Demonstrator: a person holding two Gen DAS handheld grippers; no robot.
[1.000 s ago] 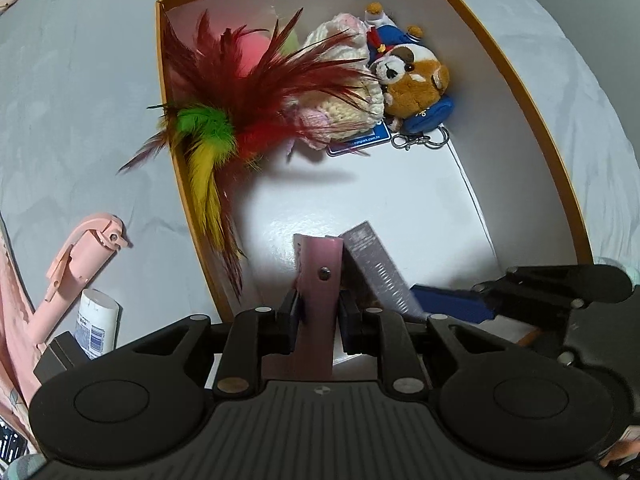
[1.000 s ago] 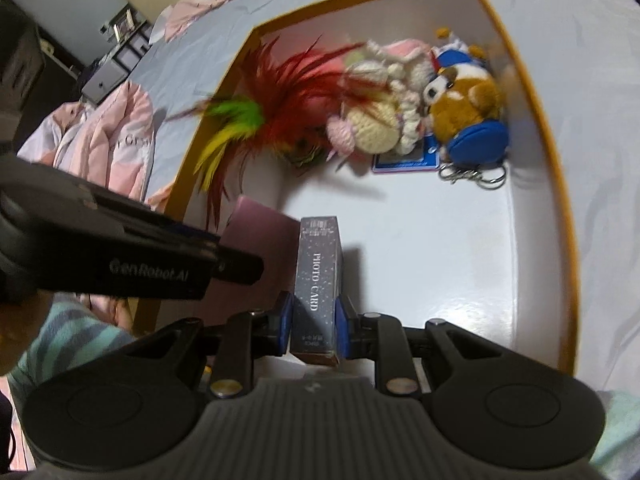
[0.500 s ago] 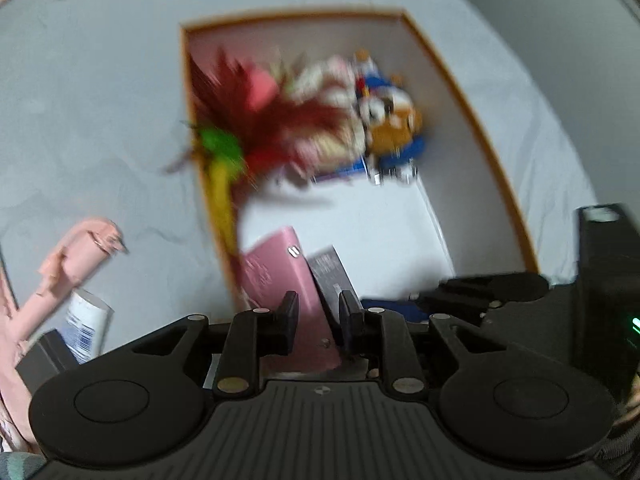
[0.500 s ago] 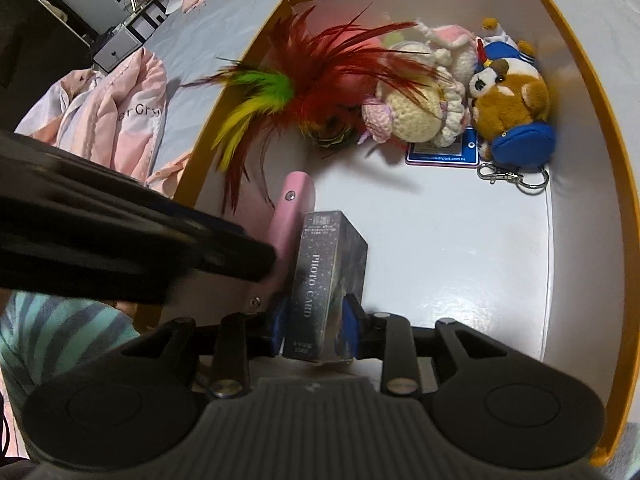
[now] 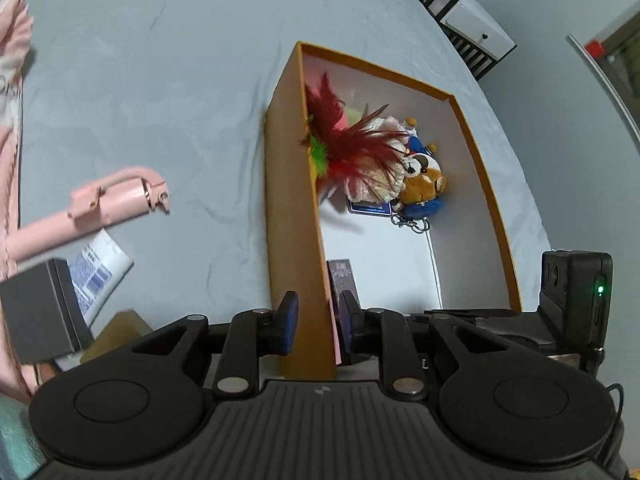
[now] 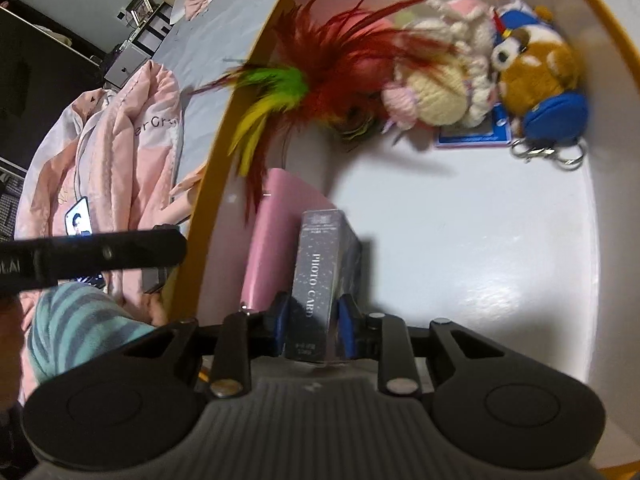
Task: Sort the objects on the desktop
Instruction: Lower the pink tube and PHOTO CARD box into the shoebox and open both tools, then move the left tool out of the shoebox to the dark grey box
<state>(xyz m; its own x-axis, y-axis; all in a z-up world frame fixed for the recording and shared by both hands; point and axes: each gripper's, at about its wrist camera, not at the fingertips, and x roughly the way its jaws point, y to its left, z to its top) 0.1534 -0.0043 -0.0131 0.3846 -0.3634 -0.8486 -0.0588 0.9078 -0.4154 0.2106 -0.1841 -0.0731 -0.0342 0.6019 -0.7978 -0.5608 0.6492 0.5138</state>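
**Grippers.** The left gripper [image 5: 318, 320] is empty. Its jaws stand partly apart over the near end of the orange box's [image 5: 292, 200] left wall and touch nothing that can be seen. The right gripper [image 6: 313, 320] has just been closing, with the grey photo card box [image 6: 324, 264] between its pads. Both pads appear to press on its narrow sides.

**Task items.** The photo card box stands on end on the white floor at the lower centre of the right wrist view, inside the orange box. It is just beside the pink flat case [image 6: 276, 232], which leans on the left wall.

**Risks.**
- The card box is tall and narrow, so it may tip towards the open floor on the right if let go before it rests against the pink case.
- The pink case looks to be held up only by its lean, so a nudge from either claw could slide it flat.
- The feather toy [image 6: 320, 68] hangs over the case, and a rising claw could snag it.
- The left claw is close over the box wall and could knock it if it drops.

**Count, inside the box.**
- one feather toy
- one crochet doll [image 6: 436, 96]
- one plush bear keychain [image 6: 536, 68]
- one blue card [image 6: 472, 136]
- one pink case
- one card box

**Count, outside the box, at left of the left wrist view.**
- one pink stick [image 5: 108, 200]
- one white tube [image 5: 96, 272]
- one dark grey box [image 5: 36, 312]
- one tan block [image 5: 116, 332]
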